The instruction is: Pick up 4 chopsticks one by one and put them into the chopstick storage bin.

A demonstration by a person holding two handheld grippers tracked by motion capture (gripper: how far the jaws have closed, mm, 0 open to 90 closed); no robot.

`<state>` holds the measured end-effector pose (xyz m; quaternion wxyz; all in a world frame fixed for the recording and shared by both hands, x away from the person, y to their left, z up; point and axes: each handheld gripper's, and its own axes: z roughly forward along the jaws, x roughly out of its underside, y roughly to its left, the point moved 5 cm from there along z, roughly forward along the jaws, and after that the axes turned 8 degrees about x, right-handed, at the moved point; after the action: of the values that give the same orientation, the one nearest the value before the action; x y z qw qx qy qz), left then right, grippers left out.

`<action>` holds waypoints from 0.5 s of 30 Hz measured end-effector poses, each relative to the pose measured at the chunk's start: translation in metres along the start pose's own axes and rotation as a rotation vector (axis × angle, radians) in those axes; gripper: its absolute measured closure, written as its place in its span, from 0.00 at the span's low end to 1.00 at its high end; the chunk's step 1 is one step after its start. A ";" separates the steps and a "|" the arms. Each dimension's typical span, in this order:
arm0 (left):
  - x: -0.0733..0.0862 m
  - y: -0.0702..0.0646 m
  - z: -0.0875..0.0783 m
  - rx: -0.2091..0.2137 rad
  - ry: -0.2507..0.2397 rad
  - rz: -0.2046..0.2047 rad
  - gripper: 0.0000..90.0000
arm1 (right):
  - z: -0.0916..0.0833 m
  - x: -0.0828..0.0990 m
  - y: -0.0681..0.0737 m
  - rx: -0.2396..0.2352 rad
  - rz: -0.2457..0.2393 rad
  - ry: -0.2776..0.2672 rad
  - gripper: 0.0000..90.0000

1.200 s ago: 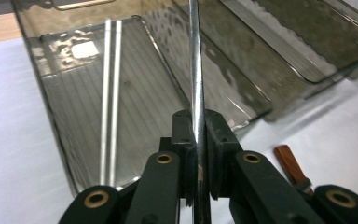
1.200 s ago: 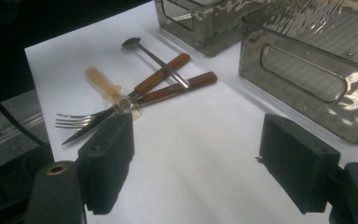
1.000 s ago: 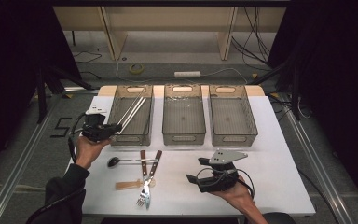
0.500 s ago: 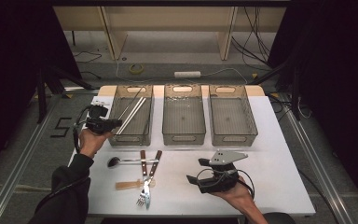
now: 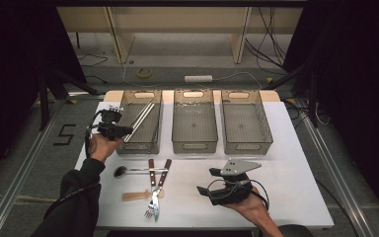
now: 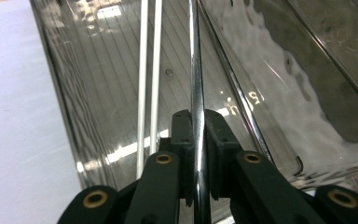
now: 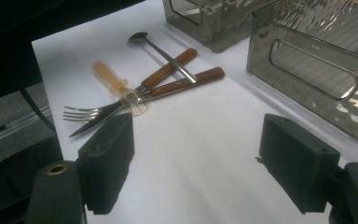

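3 grey bins stand in row at far side of table (image 5: pixel 296 197). Your left tool (image 5: pixel 123 130) clamps metal rod (image 6: pixel 196 93) between closed jaws, at near-left corner of left bin (image 5: pixel 139 143); rod slants over bin interior, apparently so it drops beside 2 white sticks (image 6: pixel 149 84) already inside. Your right tool (image 7: pixel 196 163) rests on table, jaws wide apart, nothing between, aimed at remaining cutlery pile (image 7: pixel 140 91) — judged ready for next pick.

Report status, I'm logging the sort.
Left tool shut on metal chopstick, over left bin. Right tool open, idle. Nothing blocking.
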<state>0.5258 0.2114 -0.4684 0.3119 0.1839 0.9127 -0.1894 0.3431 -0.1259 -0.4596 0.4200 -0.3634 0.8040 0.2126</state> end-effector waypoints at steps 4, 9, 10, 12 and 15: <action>-0.001 -0.002 0.002 -0.004 0.006 0.000 0.92 | -0.001 0.000 0.000 -0.007 0.008 0.001 0.31; -0.004 -0.006 0.002 -0.012 -0.003 0.011 0.90 | -0.001 0.000 0.001 -0.008 0.003 -0.002 0.31; -0.005 -0.006 0.001 -0.014 -0.006 0.009 0.86 | -0.001 0.000 0.001 -0.008 0.002 0.000 0.31; -0.006 -0.007 -0.001 -0.019 -0.010 0.011 0.76 | -0.001 0.000 0.001 -0.010 0.005 -0.002 0.31; -0.006 -0.013 -0.006 -0.003 -0.021 0.020 0.66 | -0.001 0.000 0.001 -0.009 0.001 0.002 0.31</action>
<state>0.5215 0.2015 -0.4572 0.3238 0.1908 0.9076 -0.1869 0.3419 -0.1258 -0.4591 0.4175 -0.3650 0.8036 0.2161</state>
